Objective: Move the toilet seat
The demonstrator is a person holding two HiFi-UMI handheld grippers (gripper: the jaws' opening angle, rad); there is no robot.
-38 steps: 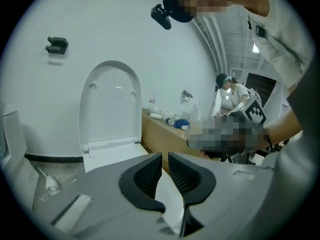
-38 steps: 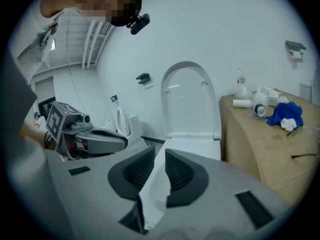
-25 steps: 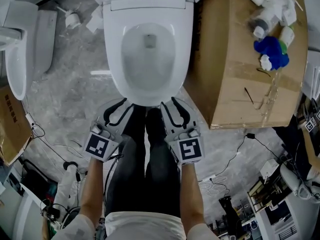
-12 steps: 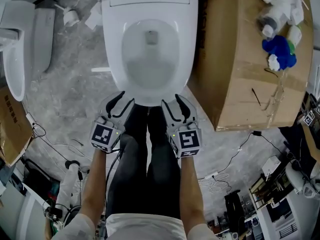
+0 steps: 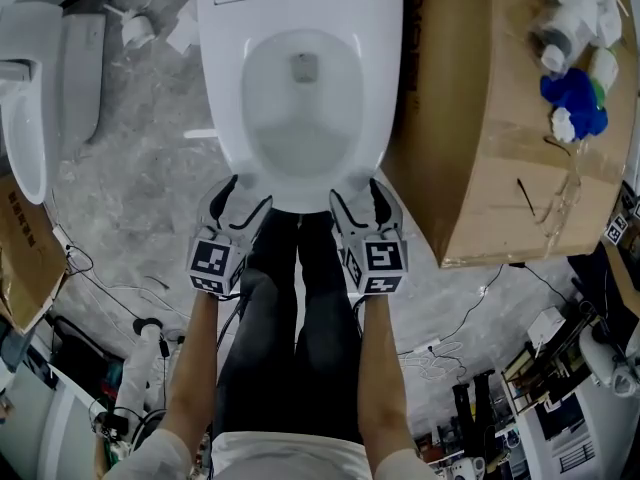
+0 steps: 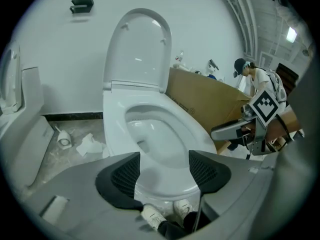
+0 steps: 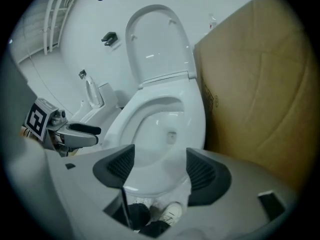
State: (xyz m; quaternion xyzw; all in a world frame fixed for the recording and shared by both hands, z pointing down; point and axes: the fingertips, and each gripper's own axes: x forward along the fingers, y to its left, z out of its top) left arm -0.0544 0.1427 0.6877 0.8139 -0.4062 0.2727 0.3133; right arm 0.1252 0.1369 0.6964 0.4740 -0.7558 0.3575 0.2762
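Observation:
A white toilet (image 5: pixel 300 88) stands just ahead of my feet. Its oval lid (image 6: pixel 137 49) (image 7: pixel 159 41) is raised upright against the wall, and the white seat ring (image 5: pixel 232 118) appears to lie flat on the bowl. My left gripper (image 5: pixel 238 205) (image 6: pixel 164 171) and right gripper (image 5: pixel 365 203) (image 7: pixel 160 166) are side by side at the front edge of the seat. Both sets of jaws are opening. The front rim (image 6: pixel 165 184) shows between each pair of jaws, but the pads do not press on it.
A large cardboard box (image 5: pixel 500 118) stands tight against the toilet's right side, with bottles and a blue object (image 5: pixel 575 93) on top. Another white toilet part (image 5: pixel 30 88) and crumpled paper (image 6: pixel 90 144) lie on the left. Cables (image 5: pixel 100 288) run across the grey floor. A person (image 6: pixel 255 79) stands further back.
Both grippers have moved forward from beside my legs up to the toilet's front edge. Their jaws have spread wider apart.

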